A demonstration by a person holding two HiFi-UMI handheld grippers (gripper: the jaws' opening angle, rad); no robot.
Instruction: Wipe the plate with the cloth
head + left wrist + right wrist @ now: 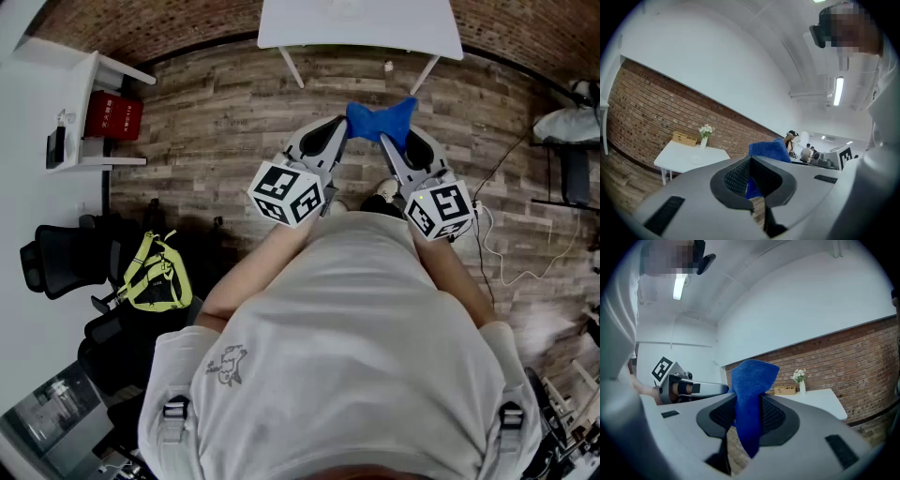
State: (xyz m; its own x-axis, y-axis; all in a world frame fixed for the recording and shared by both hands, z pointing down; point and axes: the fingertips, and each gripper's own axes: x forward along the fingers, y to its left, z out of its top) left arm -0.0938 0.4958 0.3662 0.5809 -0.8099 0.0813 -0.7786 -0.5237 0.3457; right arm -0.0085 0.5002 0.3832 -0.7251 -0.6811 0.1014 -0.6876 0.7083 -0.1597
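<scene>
Both grippers are pinching one blue cloth (380, 120) – the plate (696, 159) is lying well apart from it.
The left gripper (343, 128) is clamping one end of the cloth with its jaws almost fully together, and the right gripper (387, 141) is squeezing the other end, so the cloth is hanging between them over the wooden floor (216, 122). The plate seems to be the pale disc on the white table (281, 28) ahead. If the hands are pulling apart too strongly, a thin corner may be slipping out – and a hard wipe may be pushing the plate toward the table edge.

White table (672, 157), bearing plate (696, 160), flower vase (703, 140), wicker basket (684, 138)
</scene>
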